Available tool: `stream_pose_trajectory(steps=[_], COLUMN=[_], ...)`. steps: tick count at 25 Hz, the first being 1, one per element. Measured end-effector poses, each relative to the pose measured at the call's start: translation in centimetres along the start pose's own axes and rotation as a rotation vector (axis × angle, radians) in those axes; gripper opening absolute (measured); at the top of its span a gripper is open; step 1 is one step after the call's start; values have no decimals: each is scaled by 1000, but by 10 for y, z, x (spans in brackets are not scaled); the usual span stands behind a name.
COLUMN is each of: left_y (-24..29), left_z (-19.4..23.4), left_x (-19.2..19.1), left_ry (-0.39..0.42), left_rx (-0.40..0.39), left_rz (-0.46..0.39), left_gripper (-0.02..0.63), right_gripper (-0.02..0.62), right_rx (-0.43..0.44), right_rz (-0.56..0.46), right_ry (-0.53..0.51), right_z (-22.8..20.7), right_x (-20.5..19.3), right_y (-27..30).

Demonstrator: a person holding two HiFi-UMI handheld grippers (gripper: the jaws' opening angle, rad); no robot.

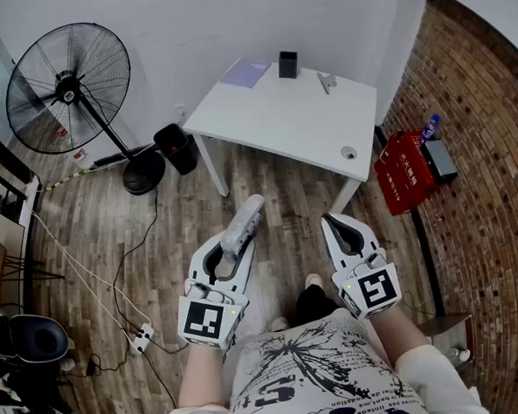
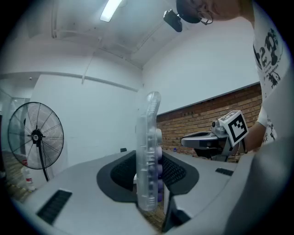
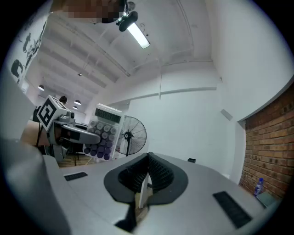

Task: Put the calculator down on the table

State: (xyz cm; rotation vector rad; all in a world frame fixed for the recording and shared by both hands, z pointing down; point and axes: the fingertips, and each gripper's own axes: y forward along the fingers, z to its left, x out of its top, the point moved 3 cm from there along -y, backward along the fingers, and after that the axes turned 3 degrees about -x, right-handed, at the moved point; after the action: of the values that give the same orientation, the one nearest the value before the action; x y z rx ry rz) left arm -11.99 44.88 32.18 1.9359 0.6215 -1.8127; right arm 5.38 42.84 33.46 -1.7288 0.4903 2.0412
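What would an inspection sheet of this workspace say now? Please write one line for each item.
Surface: white table ahead, on the wooden floor.
Job's things: calculator held on edge in the left gripper, not yet on the table.
Clutter: on the table, a dark box, a pale purple sheet, a small metal piece.
Grippers: left gripper shut on the calculator; right gripper shut, empty.
Cables: white cable over the floor to a power strip.
Surroundings: standing fan, black bin, red bag, brick wall.
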Motion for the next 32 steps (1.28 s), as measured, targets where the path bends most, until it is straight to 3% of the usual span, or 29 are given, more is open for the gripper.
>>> stream_pose_trajectory(steps=[10, 21, 25, 32], left_y=[-6, 8, 33, 135], left_z=[16, 43, 71, 131], left_x=[-5, -17, -30, -33], left_ry=[-11, -36, -31, -32], left_rx=[-3, 17, 55, 100], left_rz=[1, 15, 79, 67], left_gripper=[141, 141, 141, 141], right_gripper=[12, 14, 14, 14], right_rx=[-37, 20, 61, 83], right_rz=[17, 58, 53, 63], right_ry=[17, 50, 35, 65], right_z=[10, 10, -6, -80], right_x=[-1, -17, -28, -44], right_y=[11, 50, 90, 195])
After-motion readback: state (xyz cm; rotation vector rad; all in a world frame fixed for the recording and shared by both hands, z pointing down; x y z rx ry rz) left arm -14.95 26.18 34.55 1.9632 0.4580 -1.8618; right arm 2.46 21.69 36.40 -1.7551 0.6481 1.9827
